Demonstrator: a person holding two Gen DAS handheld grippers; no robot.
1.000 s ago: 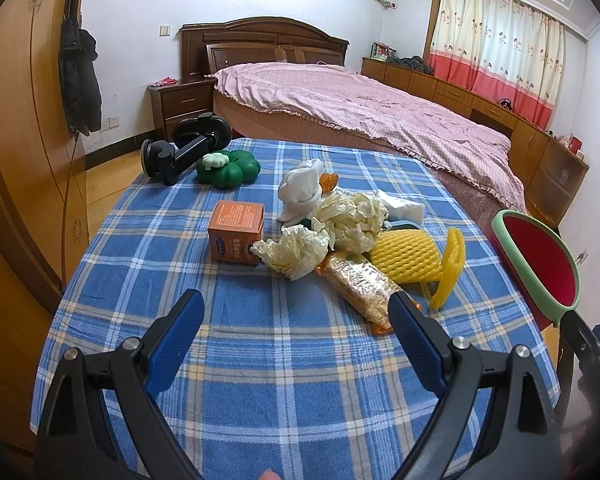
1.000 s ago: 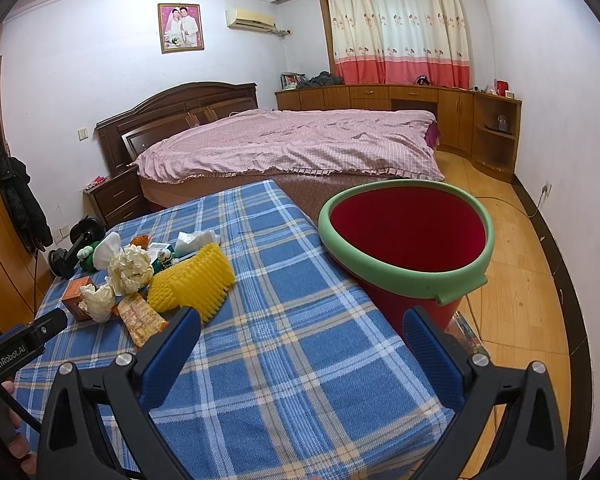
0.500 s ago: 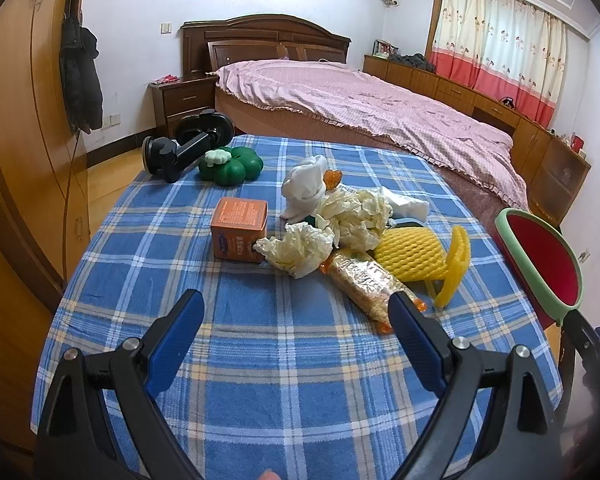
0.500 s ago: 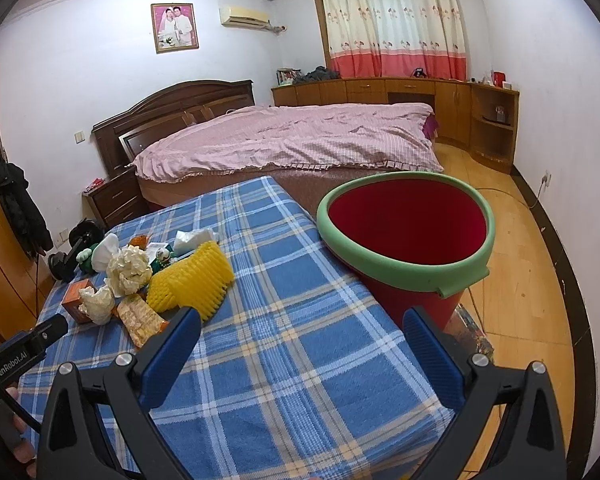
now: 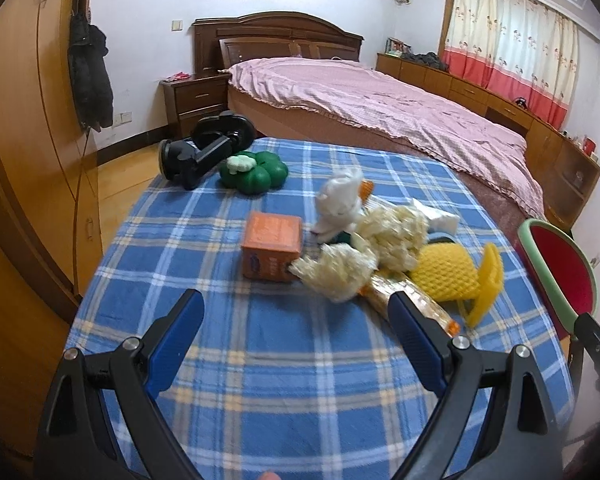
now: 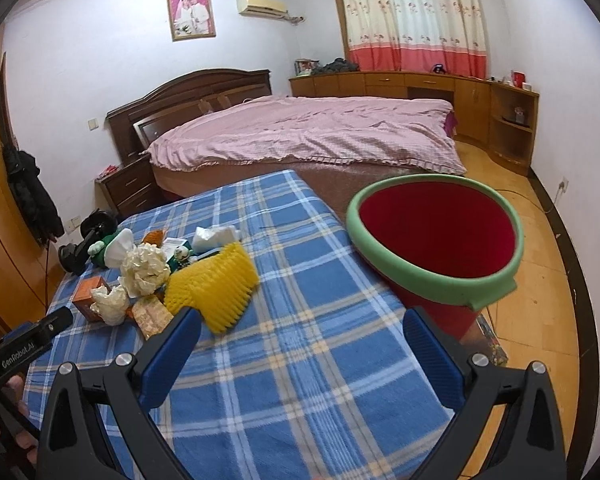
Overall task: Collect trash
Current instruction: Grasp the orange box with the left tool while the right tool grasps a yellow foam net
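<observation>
Above blue plaid cloth (image 5: 260, 360), left hand-held gripper (image 5: 296, 316) wide open, empty.

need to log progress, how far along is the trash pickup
Nothing looks done: the red bucket shows no trash inside. In hand: nothing; the left tool and the right tool are both open and hold nothing, above the plaid cloth. Left: the whole pile, including crumpled paper, the orange box, the yellow foam net and a snack wrapper.

Two crumpled tissues (image 5: 340, 272), one orange box (image 5: 272, 246), one bucket (image 6: 440, 240).
</observation>
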